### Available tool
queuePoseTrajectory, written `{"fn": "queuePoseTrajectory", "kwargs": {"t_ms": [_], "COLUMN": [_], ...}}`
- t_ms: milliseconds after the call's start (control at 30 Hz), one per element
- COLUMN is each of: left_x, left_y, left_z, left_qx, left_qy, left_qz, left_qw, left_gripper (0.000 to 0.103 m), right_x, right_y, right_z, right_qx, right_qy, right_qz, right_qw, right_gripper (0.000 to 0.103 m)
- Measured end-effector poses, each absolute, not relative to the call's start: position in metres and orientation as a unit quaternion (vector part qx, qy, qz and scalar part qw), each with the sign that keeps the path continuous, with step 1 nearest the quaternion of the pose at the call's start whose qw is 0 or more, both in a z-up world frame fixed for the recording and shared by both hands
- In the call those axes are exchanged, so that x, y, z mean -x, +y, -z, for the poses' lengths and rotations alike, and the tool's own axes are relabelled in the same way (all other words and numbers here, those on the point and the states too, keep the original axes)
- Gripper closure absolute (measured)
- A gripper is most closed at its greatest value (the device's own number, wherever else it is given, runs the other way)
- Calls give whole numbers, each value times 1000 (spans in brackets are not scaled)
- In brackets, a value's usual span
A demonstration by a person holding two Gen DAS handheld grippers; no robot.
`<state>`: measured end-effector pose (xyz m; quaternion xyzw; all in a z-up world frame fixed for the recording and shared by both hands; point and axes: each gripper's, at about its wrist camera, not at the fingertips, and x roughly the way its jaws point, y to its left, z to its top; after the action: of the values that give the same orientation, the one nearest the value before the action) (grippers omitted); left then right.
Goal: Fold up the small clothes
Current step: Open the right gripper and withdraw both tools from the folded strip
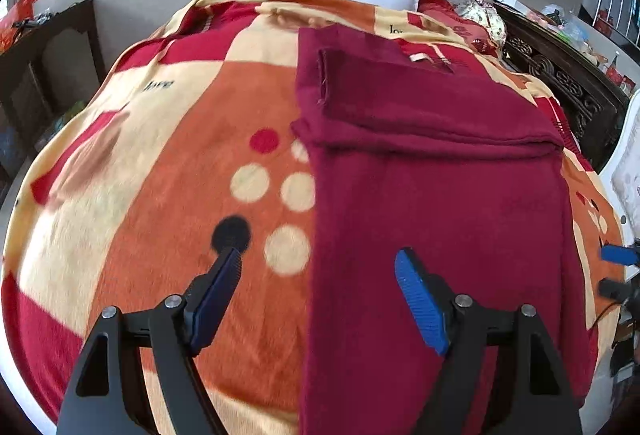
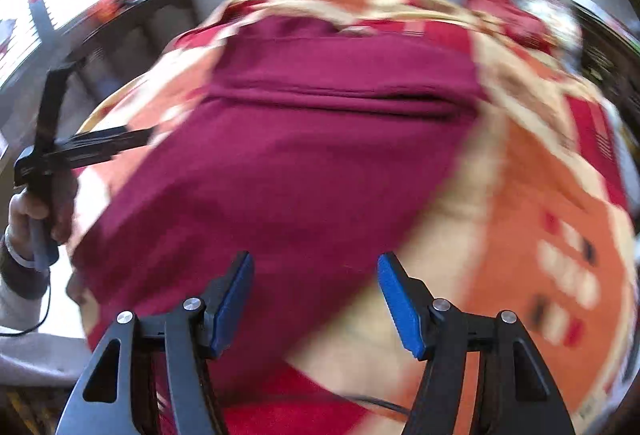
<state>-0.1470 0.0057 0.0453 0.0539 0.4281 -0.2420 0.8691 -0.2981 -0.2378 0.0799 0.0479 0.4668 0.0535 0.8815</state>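
We see the maroon garment (image 1: 432, 203) lying flat on the patterned blanket (image 1: 168, 163), filling the centre and right of the left wrist view, with a folded-over flap running across its upper part. In the right wrist view, which is blurred, the garment (image 2: 304, 163) fills the middle of the frame.

Our left gripper (image 1: 318, 277) hangs at the lower middle of its frame with its jaws spread wide and nothing between them; one blue pad sits over the blanket, the other over the garment's left edge. Our right gripper (image 2: 316, 277) is likewise released and empty, poised at the lower middle of its frame above the garment's near end.

We judge the step in hand to be taking the near hem for the next fold. To do it well, we should lower each gripper onto its own near corner, pinch all the cloth layers but none of the blanket beneath, and lift both corners level. Carrying them toward the flap at an even pace should keep the side edges aligned and the crease straight.
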Motion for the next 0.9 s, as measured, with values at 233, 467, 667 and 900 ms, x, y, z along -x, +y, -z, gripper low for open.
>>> {"fn": "queuePoseTrajectory", "kwargs": {"t_ms": [233,467,667,900], "left_x": [153,165,174,188], "left_y": [9,13,26,30], "left_z": [-33,-30,-29,-33], "left_qx": [-49,-53,-34,-41], "left_qy": [447,446,464,462], "left_qz": [238,259,273,279], "left_qw": [861,855,842,841], "left_gripper": [24,24,24,24], "right_x": [278,376,438,405], "right_y": [-170,-241,-302,-290], "right_z": [-57,-40,-61,-41], "right_qx": [24,17,-115,-195], "right_qy": [495,560,504,481], "right_qz": [-105,15,92,29], "right_qw": [862,828,851,854], "right_gripper": [34,32,27,25]}}
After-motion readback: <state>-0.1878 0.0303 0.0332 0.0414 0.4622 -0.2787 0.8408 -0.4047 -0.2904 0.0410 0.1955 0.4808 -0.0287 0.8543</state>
